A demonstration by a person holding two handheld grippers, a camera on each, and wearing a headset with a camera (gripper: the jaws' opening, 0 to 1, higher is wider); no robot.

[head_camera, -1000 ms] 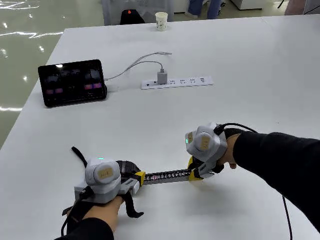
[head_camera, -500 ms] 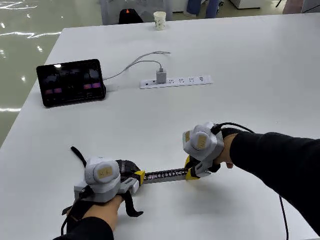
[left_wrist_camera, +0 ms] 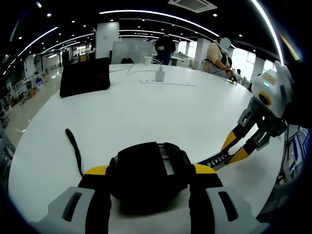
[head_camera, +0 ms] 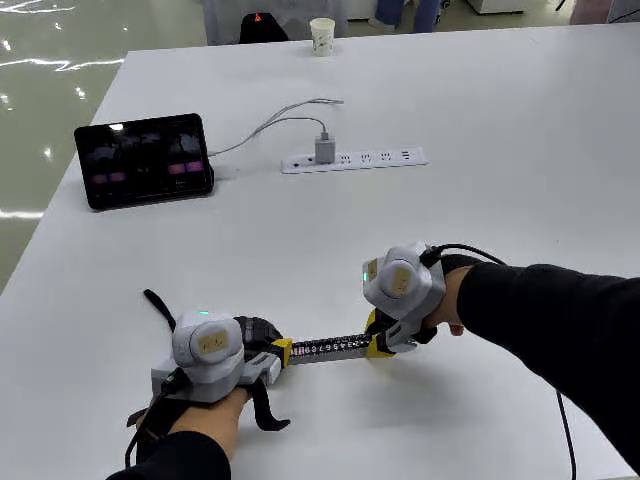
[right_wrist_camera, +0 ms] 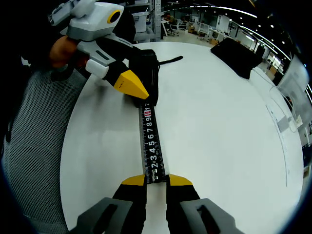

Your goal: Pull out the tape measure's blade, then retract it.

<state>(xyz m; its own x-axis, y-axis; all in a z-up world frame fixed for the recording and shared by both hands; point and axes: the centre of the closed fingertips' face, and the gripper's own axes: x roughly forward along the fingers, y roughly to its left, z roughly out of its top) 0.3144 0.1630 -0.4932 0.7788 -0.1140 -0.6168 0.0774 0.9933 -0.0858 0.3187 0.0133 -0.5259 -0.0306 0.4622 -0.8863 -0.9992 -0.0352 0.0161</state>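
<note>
L hand-held gripper [left_wrist_camera: 150, 171] clamped on black tape measure case [head_camera: 256, 333]; R hand-held gripper [right_wrist_camera: 156, 180] pinching blade [right_wrist_camera: 150, 141] tip. Blade black w/ white digits, flat on worktop [head_camera: 400, 250].

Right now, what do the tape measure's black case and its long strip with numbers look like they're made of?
The case is probably plastic, maybe rubber-coated: it is black, matte and rounded, with only dull glints. The blade is likely thin painted metal: a flat dark strip with printed white numbers, running straight. Looks alone can't settle either.
</note>
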